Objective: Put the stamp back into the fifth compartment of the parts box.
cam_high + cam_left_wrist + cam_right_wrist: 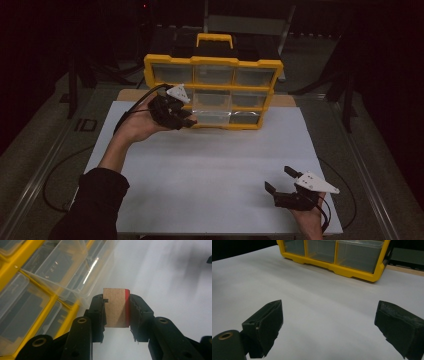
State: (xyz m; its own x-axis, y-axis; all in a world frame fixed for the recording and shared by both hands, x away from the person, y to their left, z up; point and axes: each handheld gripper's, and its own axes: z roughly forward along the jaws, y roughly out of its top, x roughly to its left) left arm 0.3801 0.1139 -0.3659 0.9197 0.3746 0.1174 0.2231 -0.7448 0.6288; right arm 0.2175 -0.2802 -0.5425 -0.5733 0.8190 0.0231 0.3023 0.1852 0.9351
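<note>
A yellow organizer case (214,90) with clear compartments stands at the far side of the white table, its handle at the back. My left gripper (182,120) hovers at the case's front left corner. In the left gripper view my left gripper (116,311) is shut on a small brown block with a red edge (115,307), held beside the clear bins (62,270). One clear drawer (212,116) sticks out from the case's front row. My right gripper (280,180) rests near the table's front right, jaws wide open with nothing between them (329,325).
White sheet (215,170) covers the table with bare room between the grippers. A wooden board edge (285,100) shows behind the sheet. Dark floor, stands and cables (55,180) surround the table. A sleeve (95,205) enters at lower left.
</note>
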